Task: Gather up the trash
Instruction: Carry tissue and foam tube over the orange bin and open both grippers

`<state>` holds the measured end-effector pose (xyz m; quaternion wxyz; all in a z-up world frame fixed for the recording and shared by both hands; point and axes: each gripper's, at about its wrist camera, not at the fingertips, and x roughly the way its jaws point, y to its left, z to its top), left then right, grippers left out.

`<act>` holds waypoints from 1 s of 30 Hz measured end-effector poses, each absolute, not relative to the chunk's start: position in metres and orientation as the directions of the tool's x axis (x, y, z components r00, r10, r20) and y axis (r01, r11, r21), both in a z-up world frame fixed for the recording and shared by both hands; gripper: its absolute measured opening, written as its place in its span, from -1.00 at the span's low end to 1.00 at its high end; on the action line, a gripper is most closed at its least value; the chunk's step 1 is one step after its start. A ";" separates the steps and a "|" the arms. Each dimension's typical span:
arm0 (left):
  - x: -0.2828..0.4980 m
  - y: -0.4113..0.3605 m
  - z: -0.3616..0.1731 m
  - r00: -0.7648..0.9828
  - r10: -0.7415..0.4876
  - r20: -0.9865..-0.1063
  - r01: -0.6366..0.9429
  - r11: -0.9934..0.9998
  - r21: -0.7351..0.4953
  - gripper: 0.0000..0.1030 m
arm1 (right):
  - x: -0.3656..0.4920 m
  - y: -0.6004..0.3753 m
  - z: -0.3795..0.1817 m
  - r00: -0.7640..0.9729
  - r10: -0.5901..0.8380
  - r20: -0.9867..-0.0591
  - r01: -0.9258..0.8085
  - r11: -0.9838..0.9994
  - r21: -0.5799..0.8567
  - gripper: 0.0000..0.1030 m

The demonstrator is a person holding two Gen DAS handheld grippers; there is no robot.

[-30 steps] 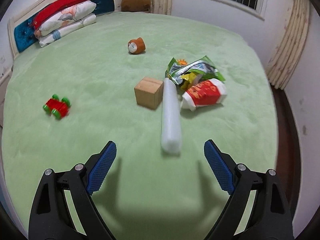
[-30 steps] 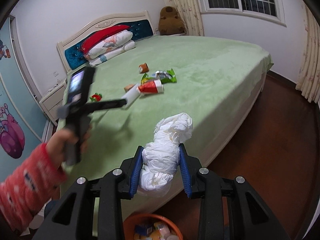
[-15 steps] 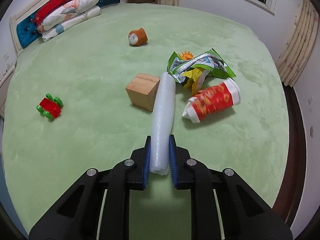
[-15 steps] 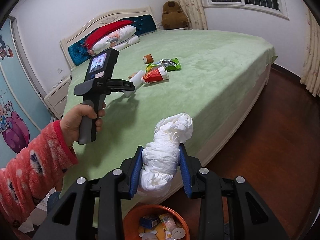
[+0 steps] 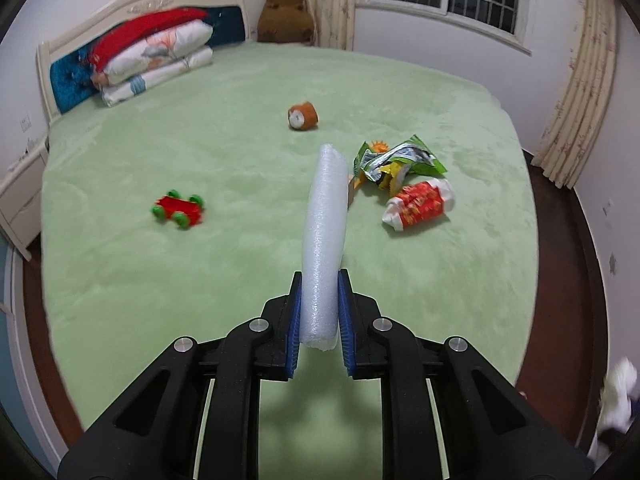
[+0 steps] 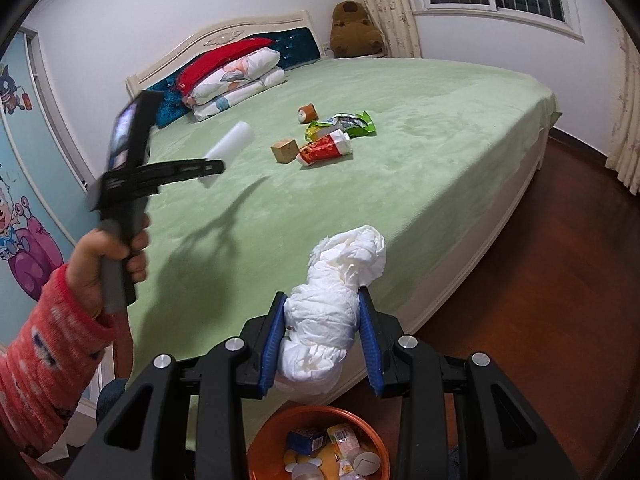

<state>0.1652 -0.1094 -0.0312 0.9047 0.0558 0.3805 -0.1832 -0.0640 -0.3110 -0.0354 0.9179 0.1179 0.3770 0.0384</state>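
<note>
While left jaws pinch a bubbly foam tube (image 5: 323, 240), right jaws squeeze crumpled white paper (image 6: 332, 312).

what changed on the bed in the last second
The left gripper closed on the white foam tube and lifted it off the green bed. The right gripper stayed shut on the crumpled white wad above the orange bin.

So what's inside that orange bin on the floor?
The orange bin holds mixed trash: a small blue box, a yellow packet and some pale round lids. Its near part runs off the picture and the right gripper hides its far rim.
</note>
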 end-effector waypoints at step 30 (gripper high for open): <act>-0.105 -0.080 -0.106 0.263 -0.460 -0.848 0.695 0.700 -0.164 -0.69 | -0.148 -0.285 -0.073 0.623 0.167 -0.765 0.050 0.966 0.252 -0.33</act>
